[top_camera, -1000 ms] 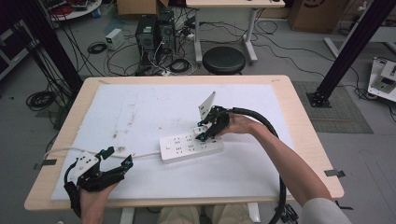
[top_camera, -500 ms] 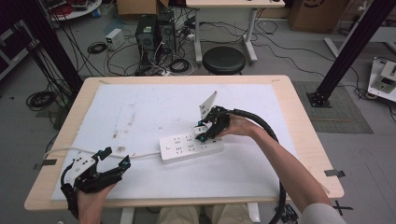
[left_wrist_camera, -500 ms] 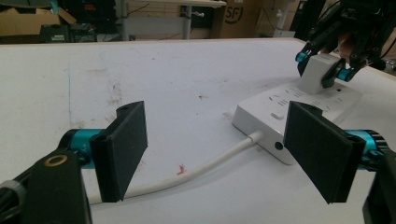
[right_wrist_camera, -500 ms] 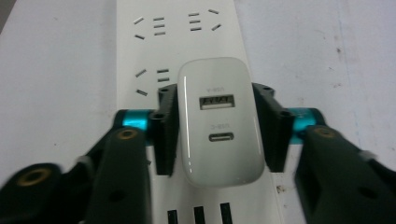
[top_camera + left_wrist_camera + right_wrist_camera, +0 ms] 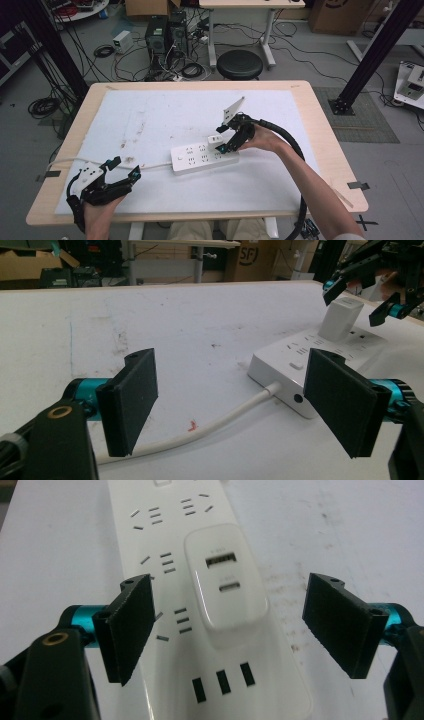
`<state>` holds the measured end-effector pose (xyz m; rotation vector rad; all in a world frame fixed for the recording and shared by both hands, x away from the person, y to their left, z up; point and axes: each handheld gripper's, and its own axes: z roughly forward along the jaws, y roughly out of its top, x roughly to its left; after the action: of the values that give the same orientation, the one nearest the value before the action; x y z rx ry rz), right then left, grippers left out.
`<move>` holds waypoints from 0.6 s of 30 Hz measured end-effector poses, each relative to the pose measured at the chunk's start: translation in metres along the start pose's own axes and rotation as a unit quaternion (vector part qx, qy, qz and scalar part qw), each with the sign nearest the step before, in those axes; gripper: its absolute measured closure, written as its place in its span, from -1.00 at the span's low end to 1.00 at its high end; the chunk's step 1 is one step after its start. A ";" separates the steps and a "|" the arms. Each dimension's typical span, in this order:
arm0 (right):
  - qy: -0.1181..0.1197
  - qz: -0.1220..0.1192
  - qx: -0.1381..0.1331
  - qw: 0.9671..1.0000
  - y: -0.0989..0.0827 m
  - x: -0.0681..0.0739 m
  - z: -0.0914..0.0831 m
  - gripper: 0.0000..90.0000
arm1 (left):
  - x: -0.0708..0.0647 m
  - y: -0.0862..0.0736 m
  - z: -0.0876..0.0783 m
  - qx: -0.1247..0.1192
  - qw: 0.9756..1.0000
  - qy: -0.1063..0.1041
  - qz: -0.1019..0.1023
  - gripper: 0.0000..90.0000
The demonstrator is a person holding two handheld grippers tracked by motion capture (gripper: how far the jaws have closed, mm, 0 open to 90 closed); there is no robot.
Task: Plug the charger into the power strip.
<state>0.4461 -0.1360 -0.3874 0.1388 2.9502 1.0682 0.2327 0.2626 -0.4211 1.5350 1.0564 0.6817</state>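
A white power strip (image 5: 200,157) lies in the middle of the table on a white mat, its cable (image 5: 150,165) running off to the left. A white USB charger (image 5: 215,141) stands plugged into its right end. My right gripper (image 5: 229,137) hovers just over the charger. Its jaws have just been opening and now stand wide on both sides of the charger (image 5: 227,580) without touching it. My left gripper (image 5: 121,167) rests at the front left, open, with nothing between its pads. It looks toward the strip (image 5: 300,365) and the cable (image 5: 200,432).
The white mat (image 5: 165,110) covers most of the wooden table (image 5: 320,125). Behind the table stand a black stool (image 5: 240,64), computer cases and loose cables on the floor. A black frame post (image 5: 370,50) rises at the right.
The right gripper's jaws have spread apart from the charger, which stays plugged in the strip. Both hands stay about where they were.
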 end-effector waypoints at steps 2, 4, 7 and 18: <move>-0.022 0.045 -0.041 0.998 -0.015 0.008 -0.012 -0.52 | -0.001 0.001 0.003 0.000 1.000 -0.007 0.002 -0.51; -0.029 0.058 -0.051 0.997 -0.019 0.011 -0.015 -0.52 | -0.001 0.001 0.004 0.000 1.000 -0.008 0.003 -0.52; -0.057 0.074 -0.087 0.992 -0.029 0.022 -0.026 -0.51 | -0.002 0.002 0.007 -0.001 1.000 -0.013 0.006 -0.51; -0.139 0.133 -0.162 0.968 -0.066 0.063 -0.054 -0.47 | -0.006 0.006 0.015 0.002 1.000 -0.023 0.016 -0.52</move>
<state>0.3765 -0.2157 -0.3867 0.6371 2.5175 1.4117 0.2447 0.2509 -0.4183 1.5663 1.0006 0.6628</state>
